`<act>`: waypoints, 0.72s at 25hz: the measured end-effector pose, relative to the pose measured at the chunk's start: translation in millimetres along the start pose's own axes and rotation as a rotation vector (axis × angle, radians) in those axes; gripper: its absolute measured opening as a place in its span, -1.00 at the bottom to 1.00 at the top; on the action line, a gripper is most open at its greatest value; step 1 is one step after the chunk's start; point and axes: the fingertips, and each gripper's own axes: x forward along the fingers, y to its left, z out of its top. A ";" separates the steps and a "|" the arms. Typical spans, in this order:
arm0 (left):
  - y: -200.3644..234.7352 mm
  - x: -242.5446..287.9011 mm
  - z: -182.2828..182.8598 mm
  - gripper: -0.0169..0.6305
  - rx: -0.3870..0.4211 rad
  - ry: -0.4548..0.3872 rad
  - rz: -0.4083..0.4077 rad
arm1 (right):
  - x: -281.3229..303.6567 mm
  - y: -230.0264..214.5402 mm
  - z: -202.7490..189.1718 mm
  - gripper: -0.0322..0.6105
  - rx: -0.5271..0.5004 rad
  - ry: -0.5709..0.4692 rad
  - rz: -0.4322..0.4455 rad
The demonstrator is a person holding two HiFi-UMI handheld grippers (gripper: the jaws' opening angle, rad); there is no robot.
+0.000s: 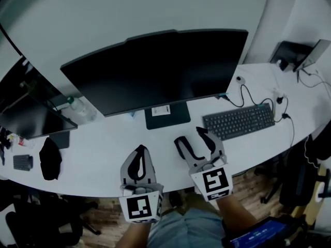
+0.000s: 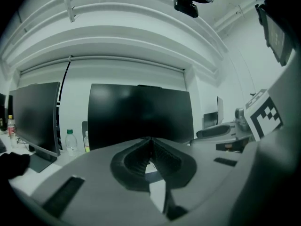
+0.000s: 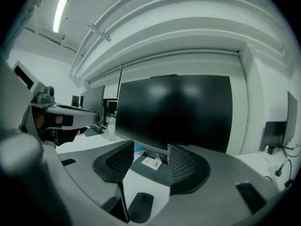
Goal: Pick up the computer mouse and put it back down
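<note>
The black computer mouse lies flat on the white desk, low in the right gripper view, under the gap between the jaws and close to their base. My right gripper is open, and neither pad touches the mouse. In the head view the right gripper hovers over the desk in front of the monitor stand and hides the mouse. My left gripper is beside it to the left, near the desk's front edge. Its tips meet, with nothing between them.
A large dark monitor stands behind on a base with a white label. A black keyboard with cables lies to the right. A water bottle, a second monitor and a black bundle are on the left.
</note>
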 end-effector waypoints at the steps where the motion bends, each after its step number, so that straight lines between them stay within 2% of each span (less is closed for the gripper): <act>1: -0.3 1.6 -6.5 -0.92 -0.003 0.017 0.004 | 3.1 -0.1 -8.7 -0.15 0.007 0.018 0.009; 8: -1.1 2.9 -55.8 -0.92 -0.036 0.157 0.041 | 15.9 10.8 -78.3 -0.02 0.082 0.167 0.067; 18: 4.8 3.5 -129.2 -0.92 -0.050 0.297 0.069 | 28.4 35.8 -191.8 0.21 0.148 0.400 0.115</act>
